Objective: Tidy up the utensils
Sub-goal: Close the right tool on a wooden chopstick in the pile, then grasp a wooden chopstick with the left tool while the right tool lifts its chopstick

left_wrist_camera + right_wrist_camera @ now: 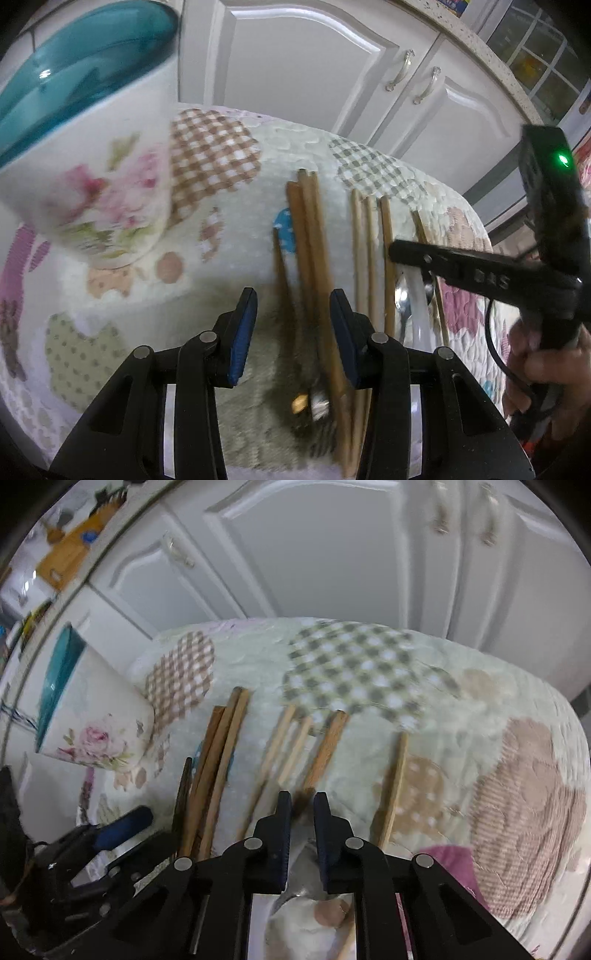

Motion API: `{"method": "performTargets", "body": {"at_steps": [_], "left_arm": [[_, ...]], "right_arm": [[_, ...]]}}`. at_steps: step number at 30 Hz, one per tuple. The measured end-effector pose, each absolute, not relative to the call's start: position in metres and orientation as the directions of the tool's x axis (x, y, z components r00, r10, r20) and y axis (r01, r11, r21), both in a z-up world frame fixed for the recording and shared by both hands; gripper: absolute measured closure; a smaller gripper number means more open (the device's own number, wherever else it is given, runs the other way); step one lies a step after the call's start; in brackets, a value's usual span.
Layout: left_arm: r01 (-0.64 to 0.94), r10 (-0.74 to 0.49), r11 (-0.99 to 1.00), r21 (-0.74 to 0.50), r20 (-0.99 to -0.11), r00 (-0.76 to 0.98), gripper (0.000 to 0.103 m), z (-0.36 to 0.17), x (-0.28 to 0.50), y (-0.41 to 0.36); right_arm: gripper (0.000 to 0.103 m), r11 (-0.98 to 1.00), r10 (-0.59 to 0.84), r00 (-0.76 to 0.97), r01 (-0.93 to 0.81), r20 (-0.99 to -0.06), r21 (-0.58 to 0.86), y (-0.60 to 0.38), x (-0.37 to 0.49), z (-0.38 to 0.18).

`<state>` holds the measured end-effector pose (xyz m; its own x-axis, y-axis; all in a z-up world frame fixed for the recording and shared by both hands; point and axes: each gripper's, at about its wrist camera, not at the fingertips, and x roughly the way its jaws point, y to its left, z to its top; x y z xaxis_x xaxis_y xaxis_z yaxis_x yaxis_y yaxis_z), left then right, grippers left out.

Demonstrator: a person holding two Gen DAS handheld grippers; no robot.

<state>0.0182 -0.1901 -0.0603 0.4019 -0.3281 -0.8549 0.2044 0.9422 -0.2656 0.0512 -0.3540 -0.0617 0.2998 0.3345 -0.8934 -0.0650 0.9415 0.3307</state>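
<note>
Wooden chopsticks (314,236) lie in loose rows on the quilted cloth (240,147), floral cup (85,177) to their left. Left gripper (293,332) is half open astride the leftmost bundle, pads not visibly pressing. Right gripper (301,834) is nearly closed around one brown stick (325,753); contact is blurred. Judgement: seat pads low and square across the shafts so none rolls free.

On the quilt-covered bench (480,686), the chopsticks (221,760) lie side by side in loose groups, pointing toward the cabinet doors (332,554) behind. A mug (92,716) stands left of them. A spoon (402,306) lies among the right-hand sticks.
</note>
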Motion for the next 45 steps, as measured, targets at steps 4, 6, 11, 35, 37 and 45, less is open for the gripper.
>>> {"method": "performTargets", "body": {"at_steps": [4,6,11,35,37,45], "left_arm": [[0.195,-0.315,0.946,-0.257,-0.87,0.38,0.079,-0.07,0.027,-0.204],[0.189,-0.323,0.944,-0.27,-0.866,0.381,0.08,-0.07,0.029,-0.203],[0.181,-0.355,0.934,-0.309,-0.857,0.372,0.091,-0.066,0.023,-0.183],[0.193,-0.226,0.967,-0.163,-0.901,0.37,0.074,-0.055,-0.011,-0.142],[0.2,-0.197,0.972,-0.124,-0.895,0.401,0.073,-0.053,-0.005,-0.147],[0.202,-0.105,0.979,-0.013,-0.887,0.449,0.072,-0.068,0.016,-0.163]], "right_arm": [[0.089,0.927,0.36,0.33,-0.026,-0.873,0.373,-0.365,0.05,-0.057],[0.073,0.918,0.377,0.333,-0.009,-0.864,0.397,-0.368,0.052,-0.052],[0.072,0.92,0.373,0.343,-0.016,-0.862,0.392,-0.361,0.058,-0.048],[0.094,0.896,0.444,0.218,-0.093,-0.869,0.435,-0.313,0.06,-0.066],[0.093,0.909,0.417,0.222,-0.094,-0.881,0.407,-0.31,0.064,-0.065],[0.094,0.925,0.379,0.245,-0.114,-0.892,0.362,-0.296,0.074,-0.07]]}}
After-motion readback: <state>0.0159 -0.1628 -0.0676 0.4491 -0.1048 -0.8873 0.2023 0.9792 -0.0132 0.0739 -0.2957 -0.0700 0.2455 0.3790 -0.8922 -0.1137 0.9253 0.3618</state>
